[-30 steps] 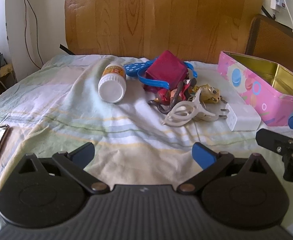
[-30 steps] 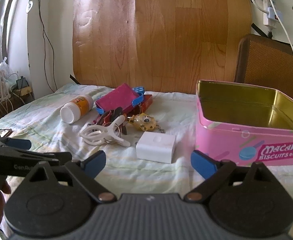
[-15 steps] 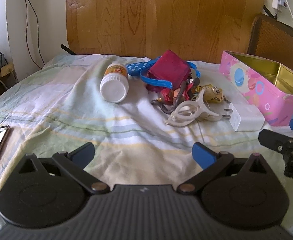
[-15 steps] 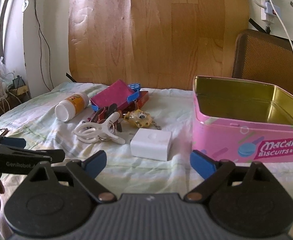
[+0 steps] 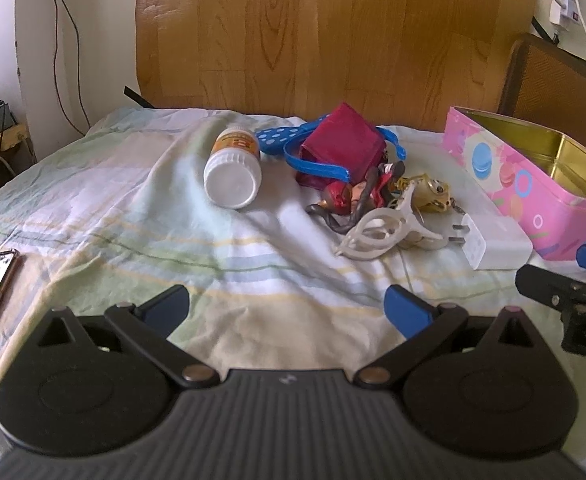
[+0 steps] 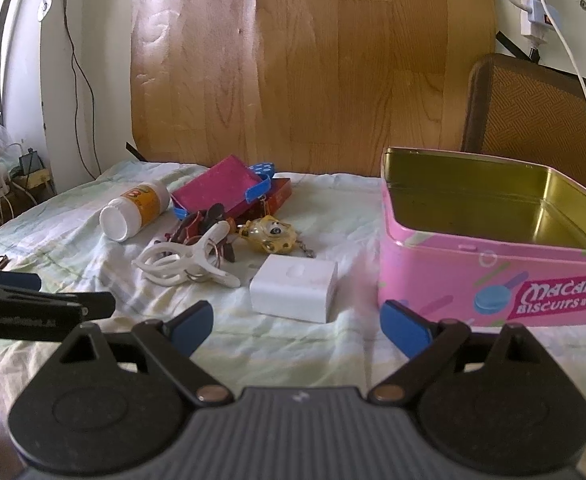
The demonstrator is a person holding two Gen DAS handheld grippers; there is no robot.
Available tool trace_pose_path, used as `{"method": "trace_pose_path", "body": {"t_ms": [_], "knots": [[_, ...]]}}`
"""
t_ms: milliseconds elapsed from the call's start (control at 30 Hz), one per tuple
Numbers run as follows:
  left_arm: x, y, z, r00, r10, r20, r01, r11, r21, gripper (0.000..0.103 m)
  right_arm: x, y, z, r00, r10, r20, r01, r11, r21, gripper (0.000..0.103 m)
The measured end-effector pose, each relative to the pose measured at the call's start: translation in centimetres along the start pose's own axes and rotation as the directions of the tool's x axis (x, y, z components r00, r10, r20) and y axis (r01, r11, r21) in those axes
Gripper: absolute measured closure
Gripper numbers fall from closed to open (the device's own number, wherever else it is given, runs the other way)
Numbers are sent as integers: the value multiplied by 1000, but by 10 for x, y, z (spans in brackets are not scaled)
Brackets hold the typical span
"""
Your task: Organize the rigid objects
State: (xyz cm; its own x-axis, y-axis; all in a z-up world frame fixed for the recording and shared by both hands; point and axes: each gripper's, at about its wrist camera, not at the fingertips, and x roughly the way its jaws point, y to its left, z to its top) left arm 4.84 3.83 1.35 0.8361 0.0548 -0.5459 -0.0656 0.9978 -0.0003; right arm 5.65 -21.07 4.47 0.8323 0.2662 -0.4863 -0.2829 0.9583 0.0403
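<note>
Tin [image 6: 493, 280] open, right of the right gripper [image 6: 297, 322], nothing seen inside. Charger [image 6: 295, 290] lies just ahead between its spread jaws; bottle [image 5: 233, 170] and clutter sit well ahead of the left gripper [image 5: 287, 308], jaws also spread. Likely approach step. Next: advance right, pinch charger.

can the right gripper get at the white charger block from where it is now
Probably yes: the right gripper is open, the white charger block lies just ahead on the sheet, nothing between, and the pink tin sits off to its side.
</note>
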Motion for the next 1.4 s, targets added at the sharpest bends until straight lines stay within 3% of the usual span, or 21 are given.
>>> {"method": "trace_pose_path", "body": {"t_ms": [567, 633, 700, 800, 900, 1033, 1167, 1267, 1367, 1400], "knots": [[4, -2, 5, 997, -78, 1, 78, 997, 15, 0, 39, 0, 14, 998, 8, -63, -10, 999, -32, 15], [4, -1, 6, 997, -80, -2, 80, 997, 8, 0, 50, -2, 18, 996, 20, -93, -23, 999, -26, 23], [5, -2, 7, 996, -91, -8, 91, 996, 3, 0, 61, -6, 21, 989, 60, -134, -62, 998, -9, 42], [4, -3, 10, 988, -151, -33, 150, 989, -12, 5, 52, -7, 16, 989, 77, -129, -81, 996, -30, 46], [7, -7, 12, 963, -257, -77, 255, 966, -35, 6, 30, -7, 4, 987, 108, -117, -118, 990, -76, 47], [13, -21, 11, 892, -428, -143, 418, 903, -95, 9, -6, -7, -18, 984, 138, -113, -155, 975, -159, 47], [11, -45, 10, 845, -507, -170, 501, 862, -82, 9, -26, -6, -28, 981, 159, -109, -177, 968, -175, 47], [16, -66, 6, 825, -521, -219, 527, 849, -32, 9, -26, -9, -28, 978, 177, -112, -193, 969, -155, 47], [19, -81, 1, 841, -494, -220, 511, 860, 22, 10, -25, -10, -28, 975, 195, -111, -210, 966, -148, 47], [18, -85, 2, 833, -506, -223, 524, 852, 22, 13, -26, -11, -28, 972, 206, -109, -221, 964, -146, 47]]}}
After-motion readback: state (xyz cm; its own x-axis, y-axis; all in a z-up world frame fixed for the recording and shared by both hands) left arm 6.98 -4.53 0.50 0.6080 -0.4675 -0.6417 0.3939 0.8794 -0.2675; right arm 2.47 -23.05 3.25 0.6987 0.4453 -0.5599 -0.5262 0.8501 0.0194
